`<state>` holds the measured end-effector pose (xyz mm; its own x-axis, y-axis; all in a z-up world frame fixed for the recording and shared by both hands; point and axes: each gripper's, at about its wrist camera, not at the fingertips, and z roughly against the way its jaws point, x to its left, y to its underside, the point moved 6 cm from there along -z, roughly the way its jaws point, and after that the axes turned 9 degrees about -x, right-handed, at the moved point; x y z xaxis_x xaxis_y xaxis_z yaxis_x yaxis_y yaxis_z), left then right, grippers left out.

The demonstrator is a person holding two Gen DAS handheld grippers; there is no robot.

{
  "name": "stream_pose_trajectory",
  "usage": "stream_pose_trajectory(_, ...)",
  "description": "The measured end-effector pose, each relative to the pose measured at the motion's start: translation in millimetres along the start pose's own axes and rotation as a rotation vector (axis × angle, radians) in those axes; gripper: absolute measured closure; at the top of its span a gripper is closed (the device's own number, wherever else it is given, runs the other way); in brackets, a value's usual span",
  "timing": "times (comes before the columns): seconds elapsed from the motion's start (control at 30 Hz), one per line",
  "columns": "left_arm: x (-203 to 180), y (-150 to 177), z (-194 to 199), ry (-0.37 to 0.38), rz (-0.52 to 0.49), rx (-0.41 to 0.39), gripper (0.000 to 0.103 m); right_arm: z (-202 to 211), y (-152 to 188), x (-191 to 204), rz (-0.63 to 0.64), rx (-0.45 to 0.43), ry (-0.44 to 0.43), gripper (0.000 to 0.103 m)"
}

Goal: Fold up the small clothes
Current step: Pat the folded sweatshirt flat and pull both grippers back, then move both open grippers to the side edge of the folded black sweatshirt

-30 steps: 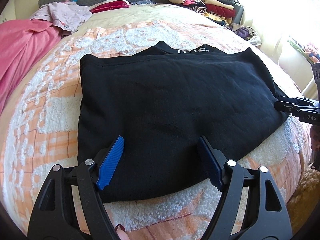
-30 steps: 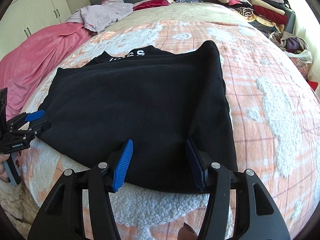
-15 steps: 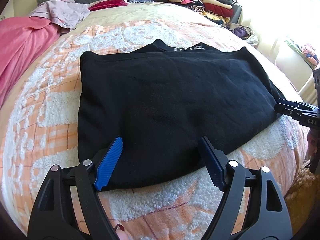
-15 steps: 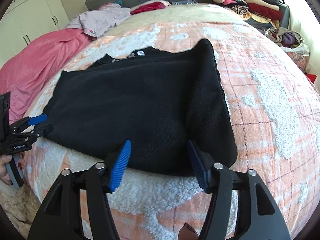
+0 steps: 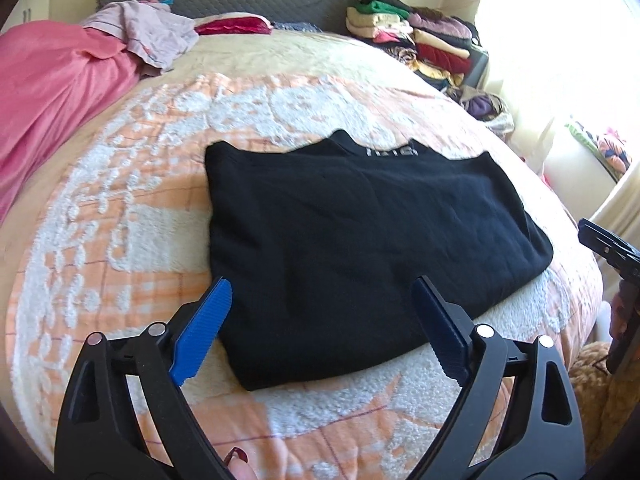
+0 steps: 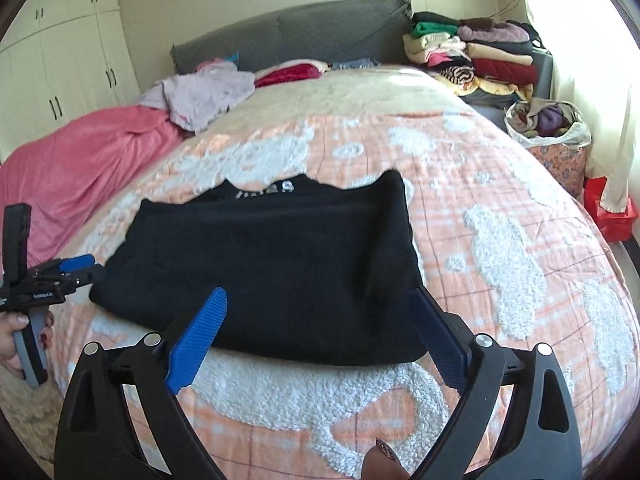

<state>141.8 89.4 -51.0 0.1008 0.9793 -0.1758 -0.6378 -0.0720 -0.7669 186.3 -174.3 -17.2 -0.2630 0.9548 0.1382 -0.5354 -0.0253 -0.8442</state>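
A black garment (image 5: pixel 360 240) (image 6: pixel 272 264) lies folded flat on the orange-and-white bedspread (image 5: pixel 120 240), white lettering showing at its far edge. My left gripper (image 5: pixel 322 300) hovers above the garment's near-left corner, jaws opening, nothing between the blue pads. My right gripper (image 6: pixel 320 308) hangs over the near-right edge, jaws also opening, nothing held. The right wrist view shows the left gripper (image 6: pixel 76 268) at the garment's left side, in a hand. Part of the right gripper (image 5: pixel 608 248) shows at the left wrist view's right edge.
A pink blanket (image 5: pixel 52 92) and a lilac garment (image 5: pixel 148 32) lie at the bed's far left. Stacked folded clothes (image 6: pixel 472 56) stand at the far right by the grey headboard (image 6: pixel 320 36). A bag of clothes (image 6: pixel 548 124) sits beside the bed. White cupboards (image 6: pixel 60 72) line the left wall.
Both grippers have lifted and drawn back from the garment's near edge, and their jaws have spread wider. The garment lies still and looks smaller in both views.
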Motion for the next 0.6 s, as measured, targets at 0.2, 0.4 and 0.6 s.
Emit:
stream_pose_trajectory(0.2, 16, -9, 8, -0.022, 0.039, -0.025, 0.01, 10, -18, 19, 0.032, -0.025, -0.024, 0.01)
stream_pose_trajectory(0.4, 30, -16, 15, -0.048, 0.07, -0.05, 0.01, 17, -36, 57, 0.082, -0.068, -0.079, 0.007)
stream_pose_trajectory(0.6, 46, -21, 21, -0.086, 0.096, -0.068, 0.01, 13, -43, 100, 0.123, -0.073, -0.154, 0.007)
